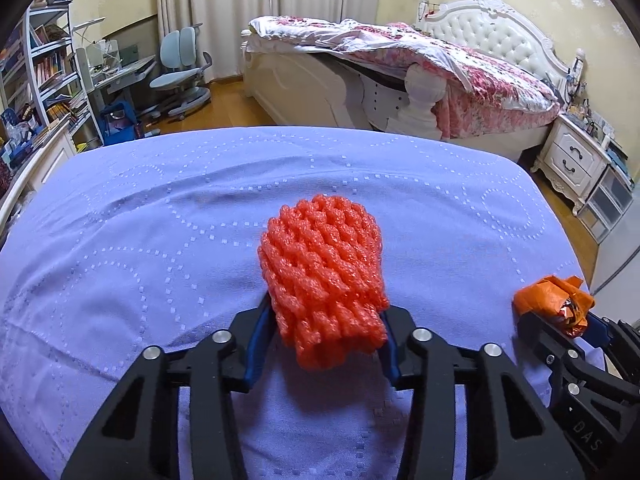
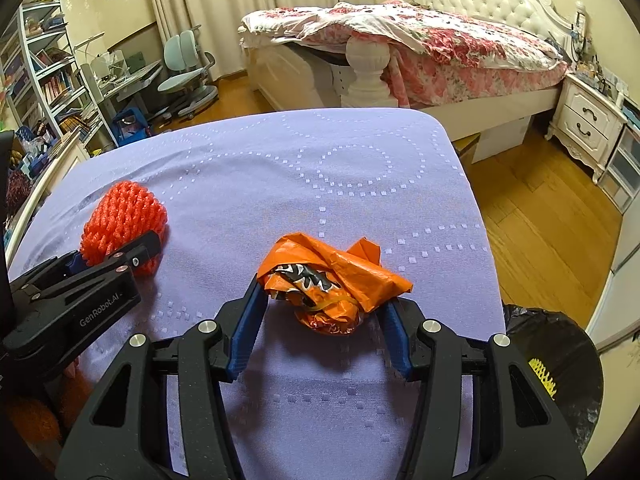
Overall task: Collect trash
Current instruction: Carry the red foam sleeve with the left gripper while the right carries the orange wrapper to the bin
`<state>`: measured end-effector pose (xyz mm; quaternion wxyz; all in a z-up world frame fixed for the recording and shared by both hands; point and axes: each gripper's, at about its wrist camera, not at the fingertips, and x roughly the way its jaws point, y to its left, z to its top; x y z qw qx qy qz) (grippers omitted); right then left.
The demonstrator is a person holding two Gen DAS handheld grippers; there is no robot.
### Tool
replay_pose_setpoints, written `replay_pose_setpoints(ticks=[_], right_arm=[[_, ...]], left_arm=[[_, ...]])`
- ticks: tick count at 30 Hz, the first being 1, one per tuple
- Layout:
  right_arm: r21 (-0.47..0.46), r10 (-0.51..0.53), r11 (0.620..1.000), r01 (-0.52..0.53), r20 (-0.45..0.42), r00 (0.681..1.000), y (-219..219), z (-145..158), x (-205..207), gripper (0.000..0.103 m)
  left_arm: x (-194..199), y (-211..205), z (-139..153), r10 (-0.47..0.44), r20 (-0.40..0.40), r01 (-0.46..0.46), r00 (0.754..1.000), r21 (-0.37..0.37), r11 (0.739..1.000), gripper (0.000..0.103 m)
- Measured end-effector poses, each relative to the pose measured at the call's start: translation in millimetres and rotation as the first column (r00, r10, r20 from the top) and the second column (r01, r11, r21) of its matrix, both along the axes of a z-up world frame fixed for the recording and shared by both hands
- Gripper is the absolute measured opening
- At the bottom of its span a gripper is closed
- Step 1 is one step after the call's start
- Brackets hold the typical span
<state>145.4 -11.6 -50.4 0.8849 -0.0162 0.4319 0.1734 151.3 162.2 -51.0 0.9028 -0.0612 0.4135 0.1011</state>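
Observation:
A red-orange foam fruit net [image 1: 320, 256] lies on the table's lilac cloth [image 1: 160, 220]. My left gripper [image 1: 326, 308] is shut on the net's near end, with a blue pad pressed into each side. The right wrist view shows the same net [image 2: 124, 216] at the left with the left gripper [image 2: 132, 256] on it. A crumpled orange wrapper [image 2: 332, 276] with black and white print sits between the pads of my right gripper [image 2: 324, 292], which is shut on it just above the cloth [image 2: 320, 160]. The left wrist view has this wrapper [image 1: 552, 300] at the far right.
A bin lined with a black bag [image 2: 560, 360] stands below the table's right edge, with a yellow foam piece [image 2: 542, 376] in it. Beyond the table are a bed [image 1: 440, 64], a nightstand [image 2: 588, 120], a desk chair [image 1: 182, 68] and a bookshelf [image 1: 48, 68].

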Motion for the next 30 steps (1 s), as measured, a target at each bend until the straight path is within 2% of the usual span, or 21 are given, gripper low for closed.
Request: replay_pose_setpoints(ticks=[10,30], right_arm=[[0.003,0.011,1.0,-0.011,0.012,1.0,-3,3,-17,0.052],[0.018,0.023,1.0,-0.024,0.046,0.999,-34,17,-101,0.052]], left_arm=[[-21,-6,6,-0.004,0.012,0.004,1.0,0.011,1.0,0.04],[-89,-42,14,-0.033,0.032,0.033,0.999,0.001,0.999,0.04]])
